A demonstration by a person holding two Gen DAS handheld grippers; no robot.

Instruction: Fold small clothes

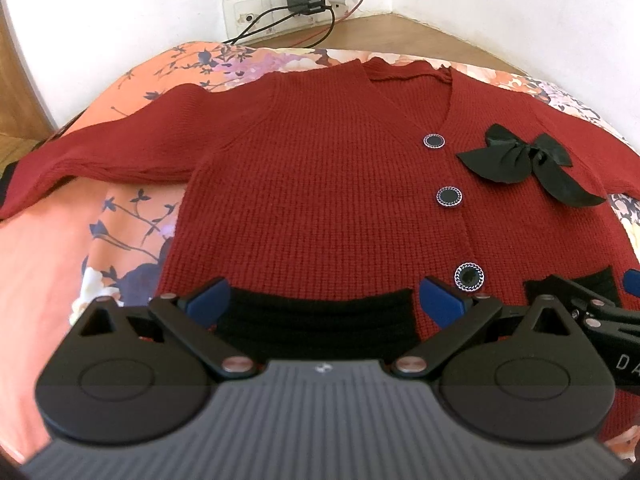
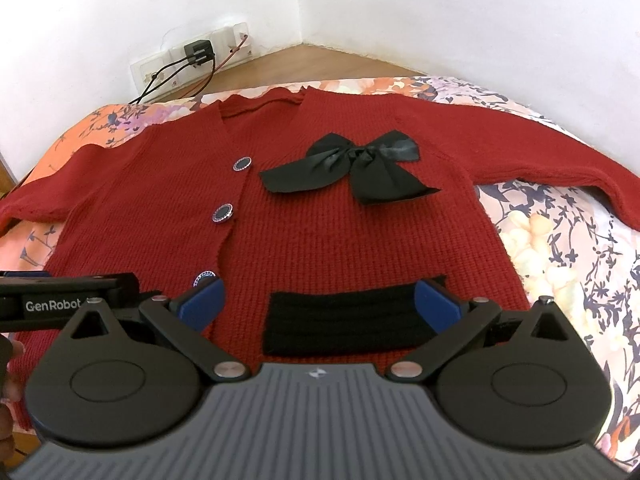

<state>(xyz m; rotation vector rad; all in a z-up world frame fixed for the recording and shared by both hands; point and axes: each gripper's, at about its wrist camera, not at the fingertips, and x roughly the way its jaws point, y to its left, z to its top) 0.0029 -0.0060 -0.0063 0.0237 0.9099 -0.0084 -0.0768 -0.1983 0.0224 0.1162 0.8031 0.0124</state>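
Left gripper (image 1: 324,300), right gripper (image 2: 320,300) spread wide over cardigan (image 1: 320,184)

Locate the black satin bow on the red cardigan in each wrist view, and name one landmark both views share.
Left wrist view: the black bow sits at the right, right of the top two buttons.
Right wrist view: the black bow lies near the centre, right of the button row.
Shared landmark: the black charger plugged into the wall socket strip behind the bed.

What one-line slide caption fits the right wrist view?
Open right gripper poised over the black pocket of a red knit cardigan with a black bow, spread flat on floral bedding.
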